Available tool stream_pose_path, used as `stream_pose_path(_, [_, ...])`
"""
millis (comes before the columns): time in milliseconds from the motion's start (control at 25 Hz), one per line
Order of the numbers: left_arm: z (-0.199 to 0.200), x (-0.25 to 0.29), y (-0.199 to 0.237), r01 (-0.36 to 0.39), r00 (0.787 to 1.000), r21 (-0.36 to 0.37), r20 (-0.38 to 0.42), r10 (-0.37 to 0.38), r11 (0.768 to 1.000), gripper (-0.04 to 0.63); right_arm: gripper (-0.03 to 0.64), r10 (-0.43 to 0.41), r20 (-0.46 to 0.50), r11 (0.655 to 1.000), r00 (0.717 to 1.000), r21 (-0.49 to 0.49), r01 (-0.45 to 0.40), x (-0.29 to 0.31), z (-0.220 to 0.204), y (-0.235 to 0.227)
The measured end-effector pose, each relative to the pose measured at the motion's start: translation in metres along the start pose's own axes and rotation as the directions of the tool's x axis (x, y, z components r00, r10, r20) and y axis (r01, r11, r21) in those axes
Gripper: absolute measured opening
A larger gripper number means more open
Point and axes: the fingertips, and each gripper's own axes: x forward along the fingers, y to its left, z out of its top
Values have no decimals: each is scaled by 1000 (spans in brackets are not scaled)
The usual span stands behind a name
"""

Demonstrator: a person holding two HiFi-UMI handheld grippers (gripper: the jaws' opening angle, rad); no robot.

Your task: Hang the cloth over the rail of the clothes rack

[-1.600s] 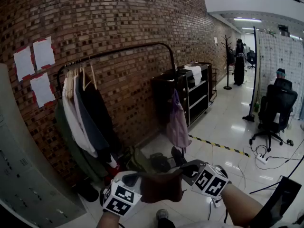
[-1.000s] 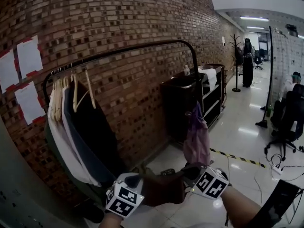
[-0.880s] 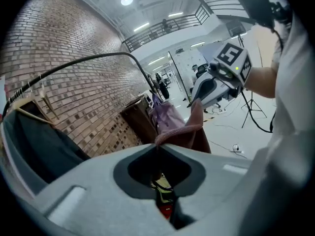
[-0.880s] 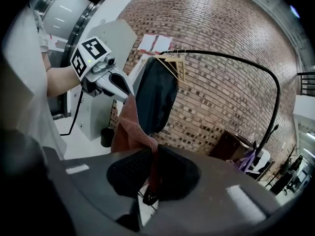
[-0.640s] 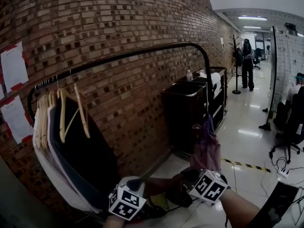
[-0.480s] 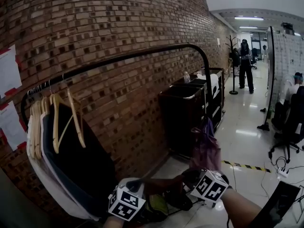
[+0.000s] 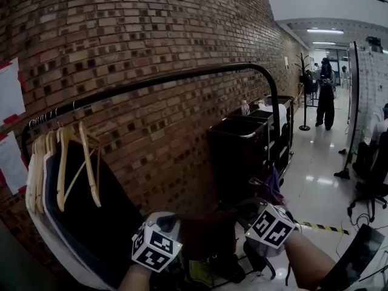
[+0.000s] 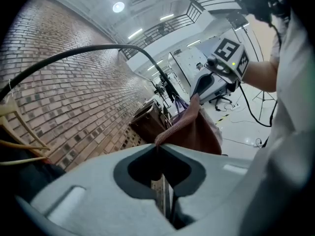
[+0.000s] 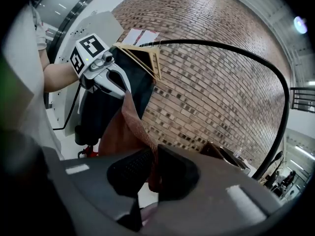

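Observation:
A dark reddish-brown cloth (image 7: pixel 206 235) is stretched between my two grippers low in the head view. My left gripper (image 7: pixel 173 228) is shut on its left edge, and in the left gripper view the cloth (image 8: pixel 194 129) runs from my jaws to the right gripper (image 8: pixel 204 85). My right gripper (image 7: pixel 242 216) is shut on the cloth's other edge (image 9: pixel 133 122). The black rail of the clothes rack (image 7: pixel 163 80) arches above both grippers, well higher than the cloth. In the right gripper view the rail (image 9: pixel 236 53) curves overhead.
Wooden hangers (image 7: pixel 73 162) with dark and light garments (image 7: pixel 91 223) fill the rack's left end. A brick wall (image 7: pixel 151 29) stands behind. A dark shelf cart (image 7: pixel 248 144) sits at the rack's right end, with a purple garment (image 7: pixel 273 190) hanging there. A person (image 7: pixel 326 93) stands far down the corridor.
The rack has come closer and larger in the head view, the rail now overhead. Both grippers keep their hold on the cloth, still low in the frame.

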Motion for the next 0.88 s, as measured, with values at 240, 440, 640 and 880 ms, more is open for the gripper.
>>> stream_pose_path(240, [17,18,31,-55,999,1,3,55,999,14,21,-1,30,998,1000,-66,3,14,17,-41])
stream_pose_path(440, [25,29,46,-78,997,7,3,78,997,14,21,-8,58,997,998,-80,13,22,23,-61])
stream_pose_path(640, [42,25,72,-142,990,25,20,142,990,14,21,-36,96,987,995,-151,50,18,47,-85])
stream_pose_path(880, [89,-1,114,-265,962,83,87,258,961,14,21,-116,197,947,974,-275,168,-7,105,-128])
